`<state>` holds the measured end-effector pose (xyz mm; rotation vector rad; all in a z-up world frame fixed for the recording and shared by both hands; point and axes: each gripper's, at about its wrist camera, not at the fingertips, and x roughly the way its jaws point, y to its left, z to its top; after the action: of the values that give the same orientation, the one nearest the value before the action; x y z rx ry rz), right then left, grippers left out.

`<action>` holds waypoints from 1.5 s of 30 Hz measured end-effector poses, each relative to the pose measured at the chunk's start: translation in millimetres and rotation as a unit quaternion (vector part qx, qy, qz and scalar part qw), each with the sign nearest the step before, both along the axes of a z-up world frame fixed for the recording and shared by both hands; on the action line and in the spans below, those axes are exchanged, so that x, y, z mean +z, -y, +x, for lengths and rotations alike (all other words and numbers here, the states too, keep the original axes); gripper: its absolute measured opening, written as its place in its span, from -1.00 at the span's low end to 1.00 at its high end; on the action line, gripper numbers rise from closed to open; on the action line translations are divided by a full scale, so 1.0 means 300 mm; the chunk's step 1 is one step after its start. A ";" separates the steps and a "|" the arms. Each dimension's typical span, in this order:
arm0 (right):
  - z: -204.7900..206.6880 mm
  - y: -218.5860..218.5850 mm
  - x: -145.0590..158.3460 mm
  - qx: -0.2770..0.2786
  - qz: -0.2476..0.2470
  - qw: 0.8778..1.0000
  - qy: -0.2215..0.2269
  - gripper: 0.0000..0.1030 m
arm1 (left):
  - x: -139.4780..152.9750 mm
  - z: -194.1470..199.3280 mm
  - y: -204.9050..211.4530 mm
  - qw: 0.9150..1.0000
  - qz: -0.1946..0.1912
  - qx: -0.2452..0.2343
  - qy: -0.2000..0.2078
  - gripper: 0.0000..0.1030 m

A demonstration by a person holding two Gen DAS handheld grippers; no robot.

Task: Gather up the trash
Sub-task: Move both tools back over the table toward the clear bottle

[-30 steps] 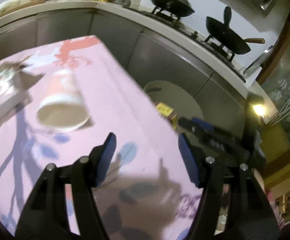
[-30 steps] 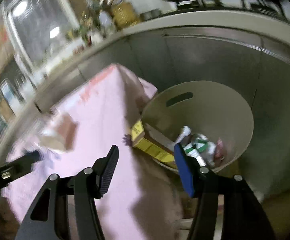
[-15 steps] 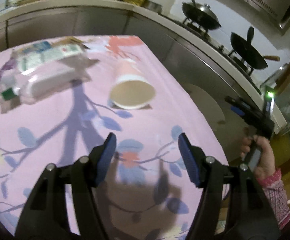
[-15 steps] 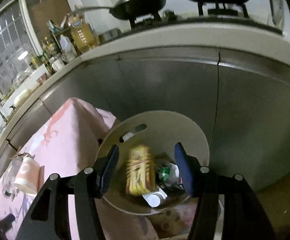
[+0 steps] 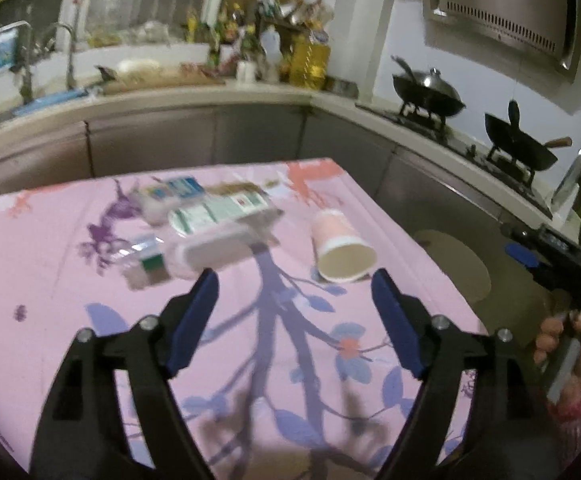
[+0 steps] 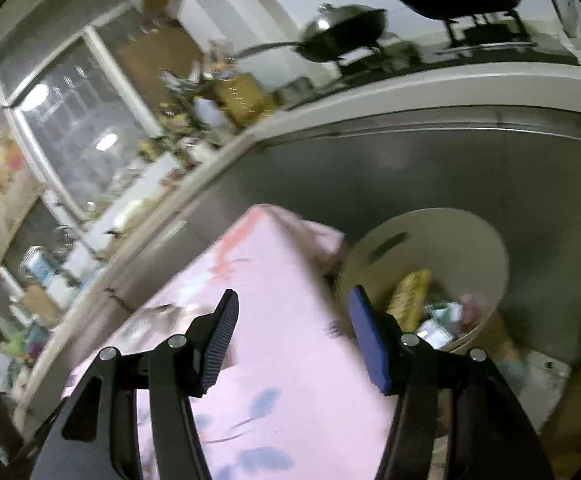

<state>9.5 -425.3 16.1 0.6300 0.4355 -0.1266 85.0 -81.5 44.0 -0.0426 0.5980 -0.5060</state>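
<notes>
Pink paper cup (image 5: 342, 245) on its side, white-rimmed mouth, tan inside

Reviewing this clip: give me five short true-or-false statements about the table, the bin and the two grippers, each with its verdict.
1. The paper cup stands upright on the table. False: it lies on its side on the pink tablecloth, open mouth toward the camera.
2. The left gripper holds nothing. True: its jaws are opening, with nothing between them.
3. The bin is empty. False: a yellow package and other wrappers lie inside it.
4. The bin stands beside the table, in front of the cabinet. True.
5. The right gripper grips a carton. False: its jaws are apart and empty; the cartons lie on the table.
</notes>
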 end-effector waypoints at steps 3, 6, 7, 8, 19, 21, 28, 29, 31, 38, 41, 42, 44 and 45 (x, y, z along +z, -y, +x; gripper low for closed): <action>-0.031 -0.101 0.014 0.027 0.023 0.999 0.016 0.08 | 0.017 -0.024 -0.047 1.000 0.005 0.007 0.008 0.52; -0.041 -0.181 0.025 0.046 0.030 0.998 0.019 0.08 | 0.018 -0.037 -0.095 1.000 0.001 0.014 0.008 0.52; -0.042 -0.208 0.030 0.054 0.030 0.998 0.019 0.08 | 0.016 -0.039 -0.116 1.000 0.000 0.019 0.005 0.53; -0.041 -0.241 0.037 0.066 0.029 0.997 0.019 0.08 | 0.014 -0.039 -0.142 1.000 0.001 0.028 0.003 0.53; -0.034 -0.449 0.058 0.130 0.021 0.991 0.012 0.08 | -0.002 -0.028 -0.388 0.993 -0.001 0.119 -0.013 0.53; -0.032 -0.473 0.050 0.138 0.022 0.990 0.008 0.08 | -0.005 -0.023 -0.415 0.991 0.008 0.134 -0.015 0.53; -0.005 -0.537 0.066 0.167 0.006 0.986 0.004 0.08 | -0.008 -0.021 -0.461 0.988 0.016 0.153 -0.017 0.53; -0.001 -0.542 0.072 0.169 0.002 0.986 0.007 0.08 | -0.005 -0.026 -0.463 0.988 0.016 0.154 -0.014 0.53; 0.030 -0.553 0.089 0.180 -0.012 0.984 0.008 0.08 | -0.002 -0.028 -0.469 0.988 0.015 0.153 -0.011 0.53; 0.276 -0.659 0.169 0.228 -0.151 0.962 -0.009 0.04 | -0.007 0.006 -0.486 0.989 0.002 0.149 -0.018 0.53; 0.446 -0.746 0.149 0.251 -0.242 0.936 -0.038 -0.13 | -0.030 0.039 -0.486 0.990 -0.002 0.141 -0.025 0.53; 0.492 -0.769 0.131 0.257 -0.264 0.928 -0.049 -0.21 | -0.041 0.051 -0.484 0.990 -0.003 0.138 -0.029 0.53; 0.609 -0.816 0.077 0.272 -0.305 0.909 -0.078 -0.29 | -0.063 0.083 -0.476 0.991 -0.007 0.130 -0.037 0.53; 0.650 -0.834 0.055 0.275 -0.318 0.903 -0.087 -0.31 | -0.071 0.093 -0.474 0.991 -0.008 0.127 -0.040 0.53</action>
<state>204.5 -175.0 32.5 -0.1648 0.6890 0.2140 112.9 60.7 22.7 -0.1530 0.6563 -0.2627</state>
